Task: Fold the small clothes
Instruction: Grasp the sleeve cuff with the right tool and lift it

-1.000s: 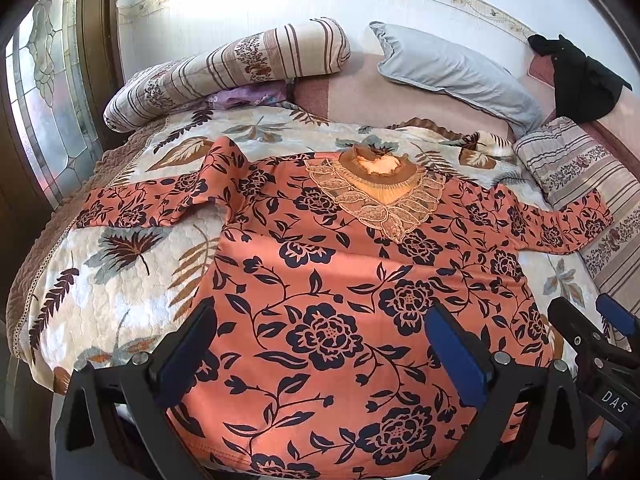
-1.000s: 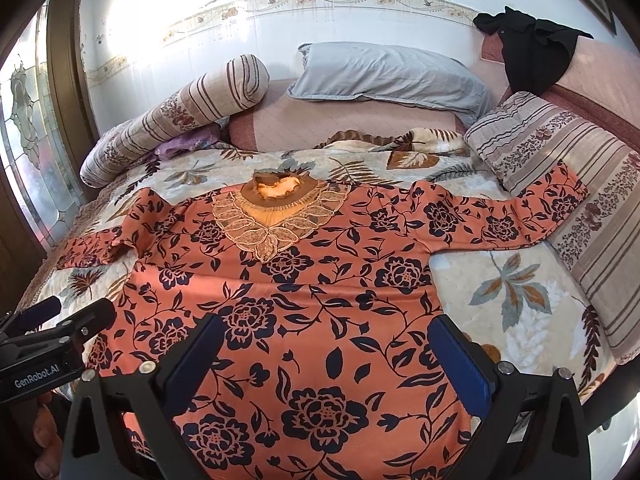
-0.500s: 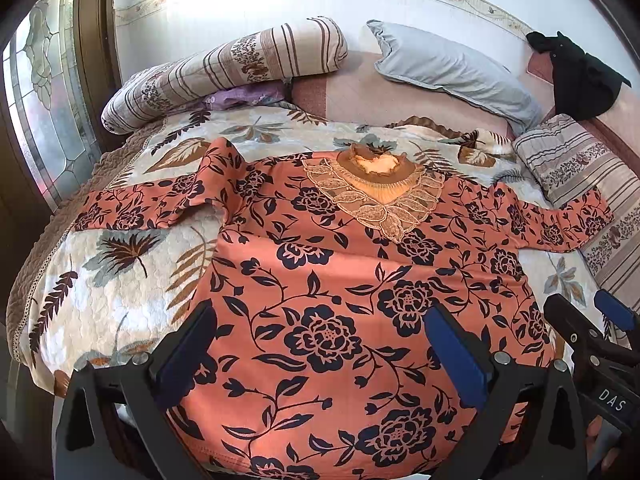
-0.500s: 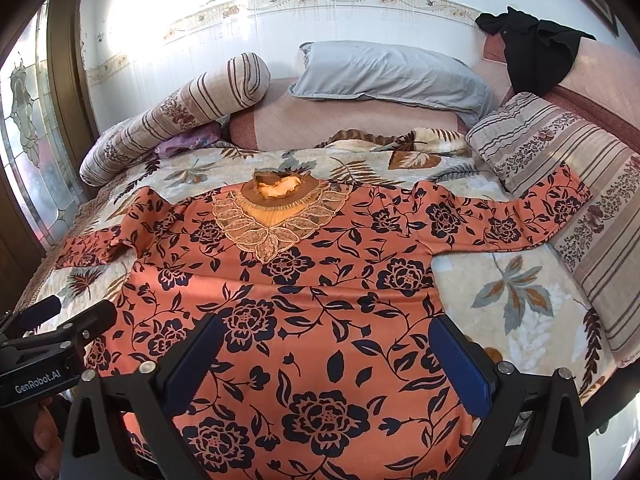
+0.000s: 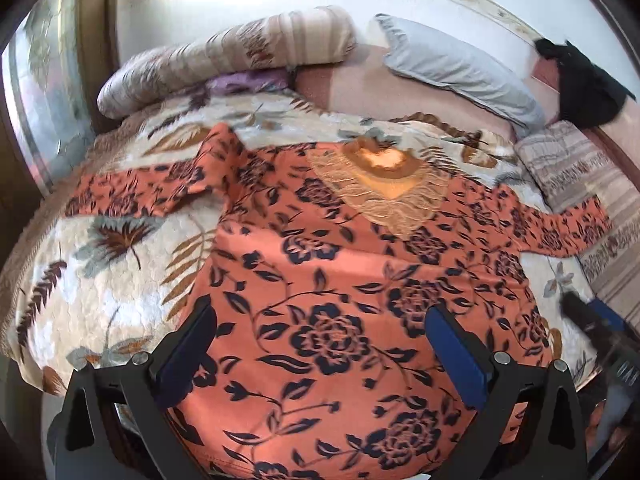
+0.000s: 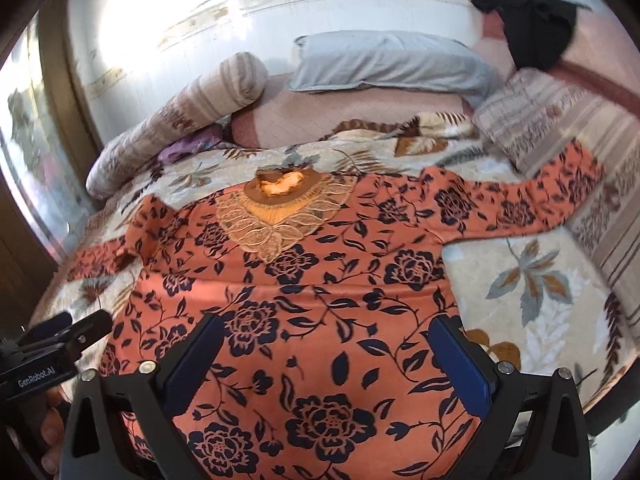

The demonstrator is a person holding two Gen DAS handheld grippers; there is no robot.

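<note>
Left wrist view: an orange floral blouse [image 5: 320, 280] lies spread flat on the bed [image 5: 100, 288], sleeves outstretched, neckline toward the pillows [image 5: 452, 64]. Left hand-held gripper [image 5: 320, 344] hovers over the hem with jaws wide apart, holding nothing. Right hand-held gripper [image 6: 324, 356] hangs likewise, spread wide and empty.

Orange blouse [image 5: 340, 288] with navy flowers, cream leaf-print bedspread [image 5: 100, 272], grey pillow [image 6: 384, 62], striped bolster [image 5: 224, 56]
</note>
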